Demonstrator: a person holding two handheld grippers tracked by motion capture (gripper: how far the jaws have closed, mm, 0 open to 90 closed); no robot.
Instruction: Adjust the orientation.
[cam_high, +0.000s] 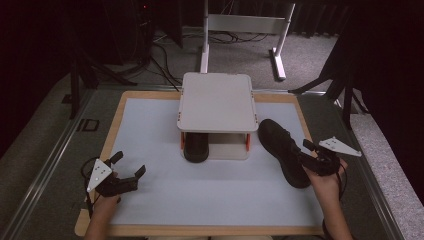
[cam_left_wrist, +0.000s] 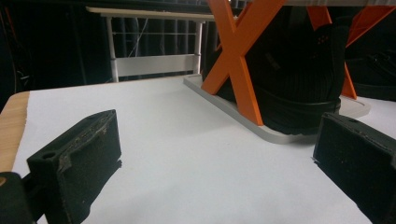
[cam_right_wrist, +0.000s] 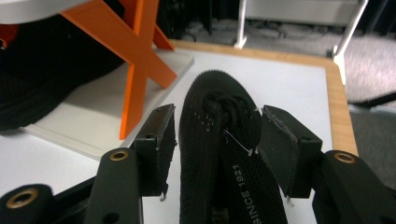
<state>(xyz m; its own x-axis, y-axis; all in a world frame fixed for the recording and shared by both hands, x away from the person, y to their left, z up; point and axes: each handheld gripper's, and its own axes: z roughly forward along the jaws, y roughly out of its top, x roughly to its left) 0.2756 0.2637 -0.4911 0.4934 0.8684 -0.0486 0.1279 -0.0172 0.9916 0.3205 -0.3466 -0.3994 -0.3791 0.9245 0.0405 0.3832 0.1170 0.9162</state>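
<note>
Black fabric shoe (cam_high: 283, 151) lies on its sole on the white mat (cam_high: 220, 192), to the right of the small two-tier white rack (cam_high: 218, 102), its toe pointing up toward the rack's right corner and its heel end nearest the person's right hand. From the right gripper view, that shoe (cam_right_wrist: 223, 154) sits between the two black jaws, with white lettering showing along the inner lining; a gap shows between each pad and the shoe's sides, so the right gripper (cam_high: 314, 156) stands parted around the heel and is not pressing on it. A second black shoe (cam_high: 195, 147) is tucked on the rack's lower shelf, under the top board, behind the orange cross-shaped brace (cam_left_wrist: 240, 60) that holds the tiers apart. On the other side of the mat, well apart from both shoes, the left gripper (cam_high: 127, 172) hovers low over the white surface with its jaws spread wide and nothing between them; its own view looks across bare mat toward the rack's base plate and the shelved shoe. The mat rests on a light wooden board (cam_high: 116, 117), whose edge frames it all round.
</note>
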